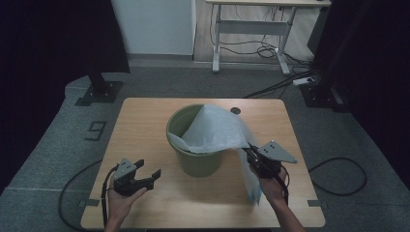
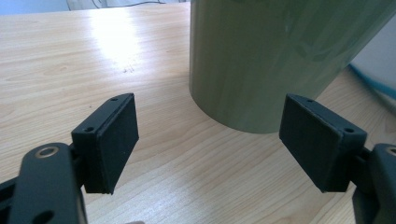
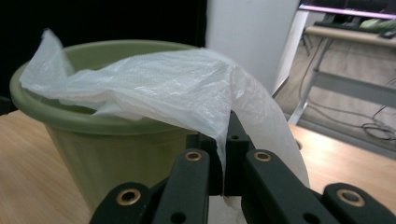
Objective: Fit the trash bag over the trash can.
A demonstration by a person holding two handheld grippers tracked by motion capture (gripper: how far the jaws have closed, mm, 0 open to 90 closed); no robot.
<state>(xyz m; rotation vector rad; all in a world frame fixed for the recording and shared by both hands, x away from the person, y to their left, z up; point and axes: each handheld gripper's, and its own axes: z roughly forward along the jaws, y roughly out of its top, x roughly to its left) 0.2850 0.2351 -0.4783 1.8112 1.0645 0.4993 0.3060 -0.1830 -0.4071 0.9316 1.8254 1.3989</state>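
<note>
At frame centre, a translucent plastic bag (image 1: 217, 131) drapes over a green bin (image 1: 196, 162). The right gripper (image 1: 251, 153) pinches the bag's edge; the left gripper (image 1: 149, 169), lower left, gapes wide, empty.

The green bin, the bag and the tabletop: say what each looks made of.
Green bin: likely plastic; smooth moulded wall with a soft sheen and a rolled rim.
Bag: thin whitish plastic film; translucent, crinkled, draping from the shut right claw.
Tabletop: wood or wood-look laminate; pale grain lines, glossy glare.
</note>
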